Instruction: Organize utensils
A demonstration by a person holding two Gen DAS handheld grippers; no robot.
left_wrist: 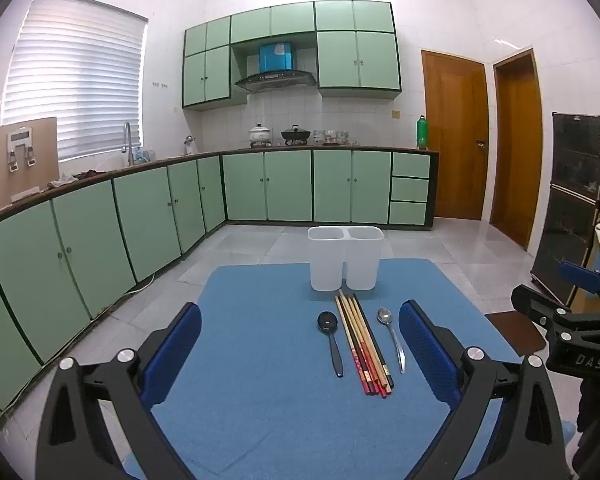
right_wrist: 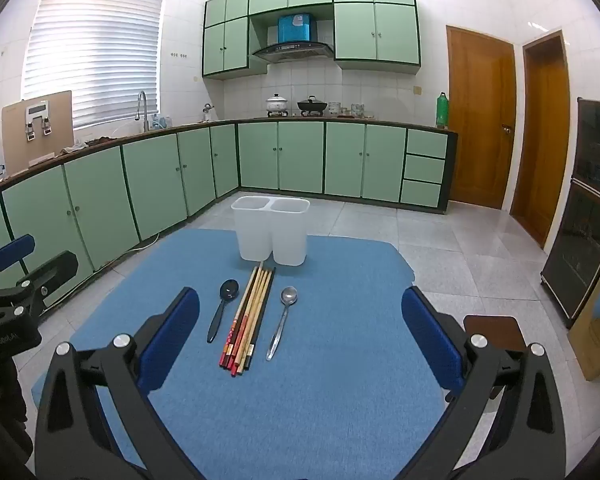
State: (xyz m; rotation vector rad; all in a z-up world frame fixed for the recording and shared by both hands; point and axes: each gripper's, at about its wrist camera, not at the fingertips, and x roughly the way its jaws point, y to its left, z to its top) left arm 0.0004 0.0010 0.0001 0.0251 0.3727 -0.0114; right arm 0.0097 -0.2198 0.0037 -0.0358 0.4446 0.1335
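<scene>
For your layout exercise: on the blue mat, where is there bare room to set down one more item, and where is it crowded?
Free: the blue mat right of the silver spoon, left of the black spoon, and the near strip in front of the handles. Crowded: the middle, where both spoons flank the chopsticks, whose tips nearly reach the white two-compartment holder.

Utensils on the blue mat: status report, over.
Left gripper and right gripper open, empty. Black spoon, chopsticks, metal spoon flat on blue mat; white two-compartment holder looks empty. Nothing in the way.
</scene>
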